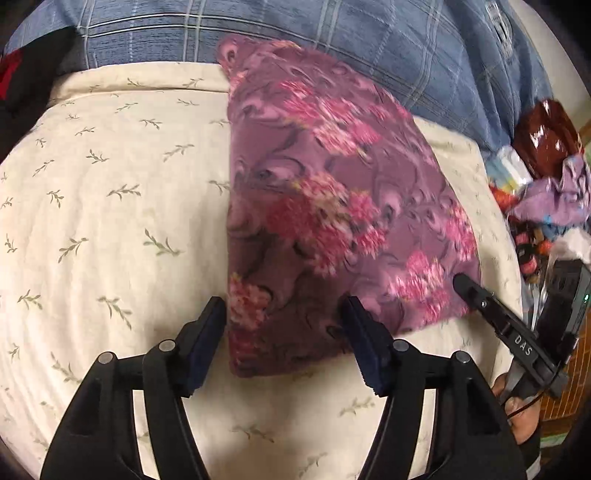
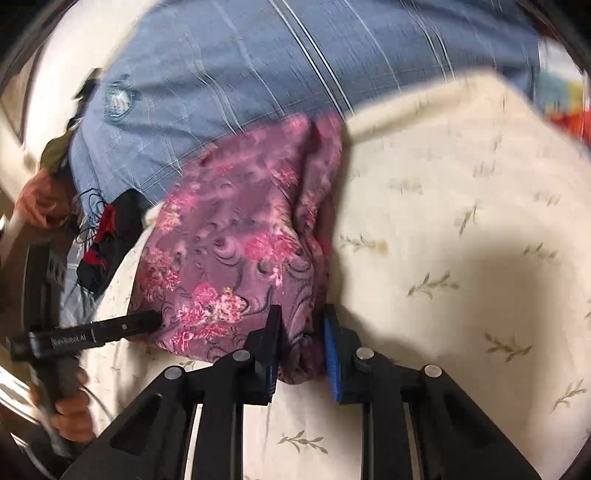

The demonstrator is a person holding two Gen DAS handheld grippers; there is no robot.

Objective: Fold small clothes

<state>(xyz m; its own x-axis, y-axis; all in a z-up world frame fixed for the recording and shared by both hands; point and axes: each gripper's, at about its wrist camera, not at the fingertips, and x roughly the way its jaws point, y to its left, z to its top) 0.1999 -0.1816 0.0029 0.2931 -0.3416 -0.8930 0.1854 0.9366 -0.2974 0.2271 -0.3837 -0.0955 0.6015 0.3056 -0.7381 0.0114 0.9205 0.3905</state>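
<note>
A purple garment with pink flowers (image 1: 332,206) lies folded on a cream leaf-print cloth (image 1: 110,192). My left gripper (image 1: 284,343) is open, its jaws either side of the garment's near corner. My right gripper (image 2: 301,350) has its jaws partly closed around a bunched edge of the same garment (image 2: 229,258). The right gripper's finger (image 1: 480,299) shows in the left wrist view at the garment's right edge. The left gripper's finger (image 2: 125,326) shows in the right wrist view at the garment's left edge.
A blue checked fabric (image 1: 332,33) lies behind the garment. A pile of mixed clothes (image 1: 546,199) sits at the right. A dark item with red (image 2: 107,236) lies at the garment's left in the right wrist view.
</note>
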